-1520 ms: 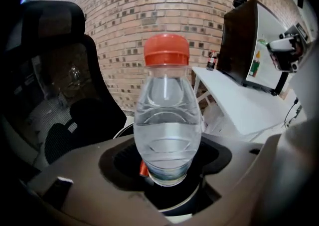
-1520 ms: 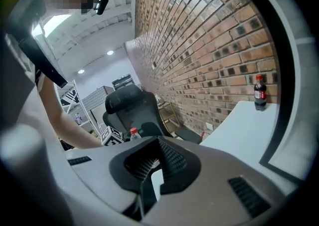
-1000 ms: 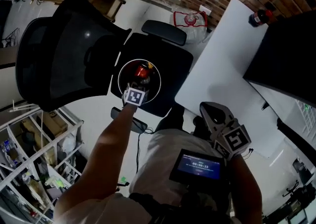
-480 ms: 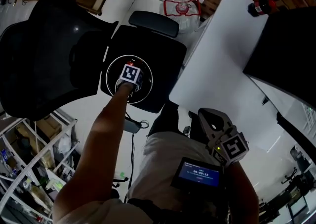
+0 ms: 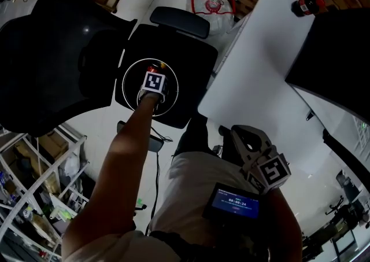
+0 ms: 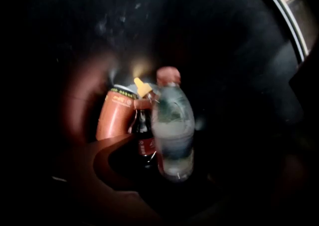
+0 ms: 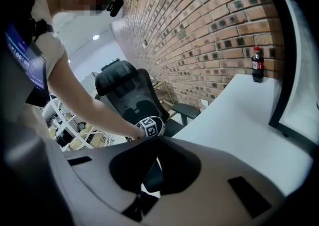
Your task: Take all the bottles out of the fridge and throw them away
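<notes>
Left gripper view, jaws just opened, clear btl (image 6: 172, 125) loose ahead

The person's left arm reaches down to a round, white-rimmed bin (image 5: 124, 84) that sits on the seat of a black office chair (image 5: 185, 47). The left gripper (image 5: 152, 86) points into the bin with its marker cube uppermost. Its jaws have just been opening, though the cube hides them and whatever lies between them. A red speck (image 5: 155, 70) at the bin's far rim may be a bottle cap. The right gripper (image 5: 245, 138) hangs near the person's waist, beside a white table (image 5: 260, 76) with a cola bottle (image 5: 306, 6) at its far corner.
</notes>
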Demonstrator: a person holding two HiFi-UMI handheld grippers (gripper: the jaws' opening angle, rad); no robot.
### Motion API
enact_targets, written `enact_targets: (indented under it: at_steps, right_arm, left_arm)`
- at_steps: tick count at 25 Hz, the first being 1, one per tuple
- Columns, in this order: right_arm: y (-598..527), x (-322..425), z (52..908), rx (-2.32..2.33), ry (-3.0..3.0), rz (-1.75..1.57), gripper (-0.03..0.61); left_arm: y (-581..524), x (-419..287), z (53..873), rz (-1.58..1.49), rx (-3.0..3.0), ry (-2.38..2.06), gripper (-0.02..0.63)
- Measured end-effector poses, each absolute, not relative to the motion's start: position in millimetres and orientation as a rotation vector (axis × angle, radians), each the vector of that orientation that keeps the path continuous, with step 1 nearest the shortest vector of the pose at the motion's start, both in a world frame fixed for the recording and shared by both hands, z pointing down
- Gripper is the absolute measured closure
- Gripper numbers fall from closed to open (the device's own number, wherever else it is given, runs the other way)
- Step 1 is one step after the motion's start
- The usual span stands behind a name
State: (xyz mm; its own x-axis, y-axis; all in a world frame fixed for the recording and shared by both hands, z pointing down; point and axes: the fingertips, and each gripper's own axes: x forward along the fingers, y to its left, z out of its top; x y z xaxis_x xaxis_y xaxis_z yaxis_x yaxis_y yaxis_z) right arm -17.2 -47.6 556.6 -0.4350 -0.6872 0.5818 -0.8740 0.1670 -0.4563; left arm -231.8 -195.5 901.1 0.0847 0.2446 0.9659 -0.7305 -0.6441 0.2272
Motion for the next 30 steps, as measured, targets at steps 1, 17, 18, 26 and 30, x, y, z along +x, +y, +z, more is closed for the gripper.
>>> enact_targets:
  at_steps: [1, 17, 18, 26, 30]
  right_arm:
    - [-50, -18, 555, 1.504, -2.21, 1.116, 0.577]
    - [-87, -25, 526, 1.528, -2.327, 0.896, 0.577]
    - [-86, -22, 525, 1.529, -2.324, 0.896, 0.577]
    - [-64, 6, 524, 1.581, -2.302, 0.964, 0.577]
    - [-45, 38, 516, 1.728, -2.271, 0.967, 0.577]
  left_arm:
    - [-199, -230, 897, 1.667, 1.642, -0.506, 0.229]
    - [-226, -213, 720, 1.26, 2.187, -0.9, 0.458]
    - [-220, -203, 705, 1.232, 2.228, -0.875, 0.463]
    - [-179, -127, 608, 0.992, 2.48, -0.746, 0.602]
    - [-166, -78, 579, 0.934, 2.608, -0.601, 0.611]
